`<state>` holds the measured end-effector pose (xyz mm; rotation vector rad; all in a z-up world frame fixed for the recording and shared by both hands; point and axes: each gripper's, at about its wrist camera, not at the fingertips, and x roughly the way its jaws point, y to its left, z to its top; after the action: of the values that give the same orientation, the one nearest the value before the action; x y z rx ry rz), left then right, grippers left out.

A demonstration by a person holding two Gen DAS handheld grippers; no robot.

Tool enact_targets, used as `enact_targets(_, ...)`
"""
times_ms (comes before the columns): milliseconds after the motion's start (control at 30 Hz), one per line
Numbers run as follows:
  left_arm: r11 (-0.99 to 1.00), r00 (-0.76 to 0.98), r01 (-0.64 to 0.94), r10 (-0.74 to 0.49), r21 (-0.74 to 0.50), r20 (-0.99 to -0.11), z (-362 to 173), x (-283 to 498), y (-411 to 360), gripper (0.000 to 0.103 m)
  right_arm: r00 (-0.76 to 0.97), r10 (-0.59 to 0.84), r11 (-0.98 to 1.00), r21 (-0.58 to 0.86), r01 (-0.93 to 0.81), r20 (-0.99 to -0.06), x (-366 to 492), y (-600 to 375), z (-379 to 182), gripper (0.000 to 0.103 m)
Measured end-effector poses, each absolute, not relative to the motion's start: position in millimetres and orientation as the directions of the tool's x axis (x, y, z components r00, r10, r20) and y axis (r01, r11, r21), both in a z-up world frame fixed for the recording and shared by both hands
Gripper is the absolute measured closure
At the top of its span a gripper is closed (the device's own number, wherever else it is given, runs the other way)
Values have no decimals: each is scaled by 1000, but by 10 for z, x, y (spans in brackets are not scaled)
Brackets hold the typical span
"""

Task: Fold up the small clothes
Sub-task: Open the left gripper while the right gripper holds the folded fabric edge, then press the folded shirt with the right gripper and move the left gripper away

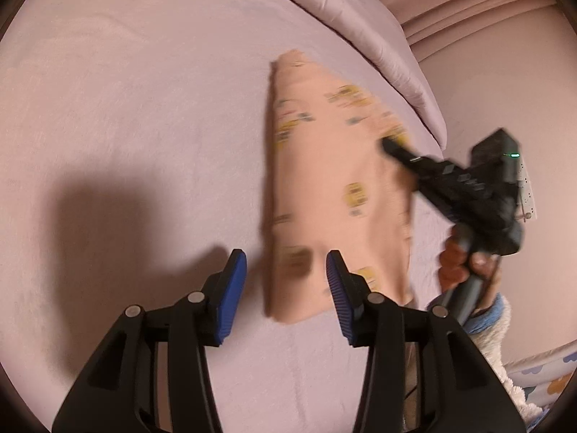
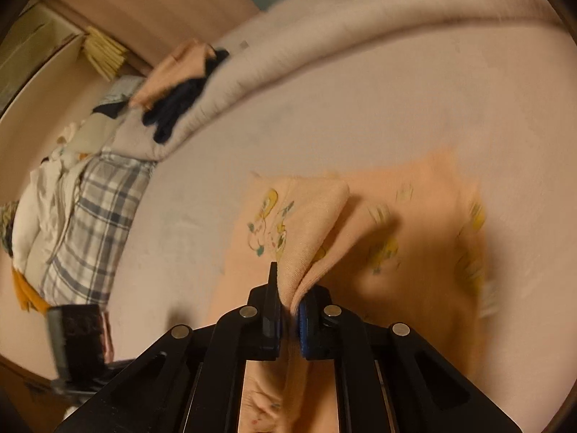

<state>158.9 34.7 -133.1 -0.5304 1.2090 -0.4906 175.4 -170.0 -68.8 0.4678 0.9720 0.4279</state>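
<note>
A small peach garment (image 1: 324,195) with yellow cartoon prints lies on the pink bed sheet (image 1: 137,115). My left gripper (image 1: 286,270) is open and empty, its blue pads (image 1: 234,288) just above the garment's near end. My right gripper (image 1: 387,144) comes in from the right and is shut on the garment's far right edge. In the right wrist view the right gripper (image 2: 288,303) pinches a raised fold of the peach garment (image 2: 310,223), the rest spread on the sheet below.
A folded pink duvet (image 1: 360,25) runs along the far side of the bed. In the right wrist view a pile of clothes (image 2: 180,86) sits on the duvet, with a plaid cloth (image 2: 97,223) and white laundry at the left.
</note>
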Motion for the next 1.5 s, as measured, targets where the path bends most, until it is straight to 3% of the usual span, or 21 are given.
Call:
enact_targets(133, 769, 274, 86, -630, -634, -727, -1295, 1548, 406, 58, 522, 463, 869, 482, -109, -716, 1779, -2005, -536, 94)
enact_targets(300, 770, 244, 97, -633, -631, -735, -1318, 1621, 281, 58, 481, 404, 889, 458, -8, -778, 1859, -2309, -838, 94)
enact_targets(433, 776, 235, 120, -628, -619, -742, -1285, 1670, 184, 58, 469, 444, 852, 522, 43, -764, 1899, -2481, -1097, 94)
enact_targets(533, 777, 246, 154, -628, -610, -738, -1195, 1738, 78, 58, 449, 438, 852, 520, 70, -779, 1865, -2526, -1156, 80)
enact_targets(600, 769, 264, 180, -638, -613, -723, -1132, 1771, 11, 58, 508, 350, 898, 437, 59, -787, 1721, -2479, -960, 70)
enact_targets(733, 750, 295, 228, -661, -621, -690, -1013, 1906, -185, 58, 630, 153, 976, 218, 26, -761, 1395, -2340, -631, 70)
enact_targets(867, 738, 297, 275, -674, -616, -676, -999, 2011, -427, 59, 641, 327, 945, 257, -204, -694, 1072, -2067, -548, 70)
enact_targets(1033, 805, 283, 341, -581, -486, -763, -1207, 2119, -799, 66, 563, 301, 949, 183, -258, -769, 919, -1879, -894, 82)
enact_targets(1100, 824, 261, 335, -548, -457, -795, -1368, 2156, -805, 80, 544, 279, 958, 188, -218, -791, 913, -1978, -1040, 96)
enact_targets(1167, 824, 260, 327, -549, -463, -794, -1443, 2200, -768, 85, 546, 315, 949, 252, -190, -776, 891, -2122, -1072, 98)
enact_targets(1300, 805, 251, 315, -582, -503, -774, -1361, 2126, -630, 83, 549, 301, 953, 234, -191, -779, 794, -2164, -961, 98)
enact_targets(1500, 763, 260, 357, -635, -539, -728, -1239, 1695, -563, 73, 551, 404, 913, 293, -283, -730, 540, -2006, -958, 97)
